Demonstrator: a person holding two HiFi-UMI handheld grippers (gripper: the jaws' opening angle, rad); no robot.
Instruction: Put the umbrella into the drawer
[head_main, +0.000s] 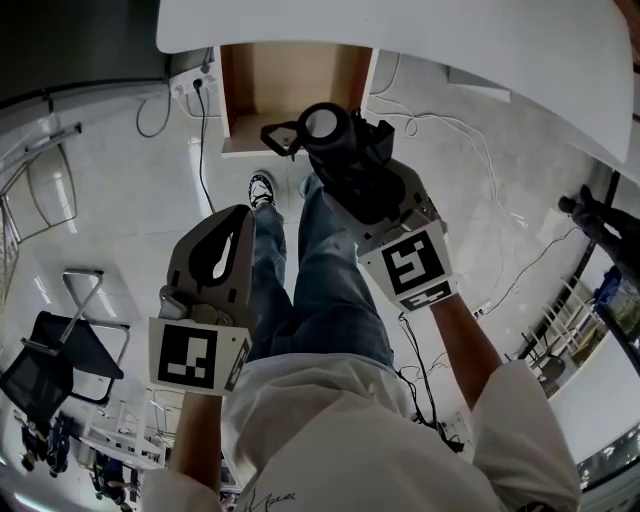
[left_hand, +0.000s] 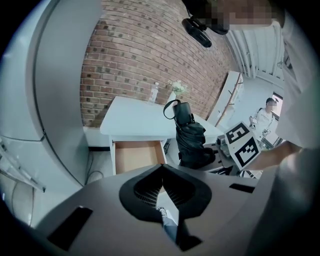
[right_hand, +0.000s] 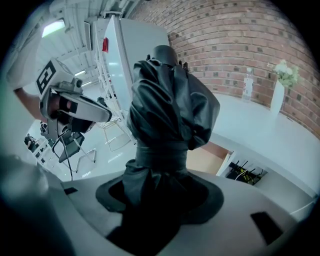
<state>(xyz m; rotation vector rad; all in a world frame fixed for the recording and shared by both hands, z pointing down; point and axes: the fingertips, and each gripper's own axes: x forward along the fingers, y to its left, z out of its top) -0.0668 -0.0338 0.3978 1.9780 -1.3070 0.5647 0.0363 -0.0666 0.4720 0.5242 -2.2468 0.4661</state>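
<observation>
Grey and pressed together on nothing, my left hand-held gripper (head_main: 243, 215) hangs idle, while my right hand-held gripper (head_main: 350, 175) pinches the black folded umbrella (head_main: 335, 140), so I'd tip it level and lower it lengthwise into the open wooden drawer (head_main: 295, 95) just ahead, under the table (head_main: 450, 40).

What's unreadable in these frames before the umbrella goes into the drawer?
- Right gripper pads: right gripper view, umbrella fabric covers them.
- Drawer back: head view, tabletop overhangs it.
- Bottle label: left gripper view, too small.
</observation>
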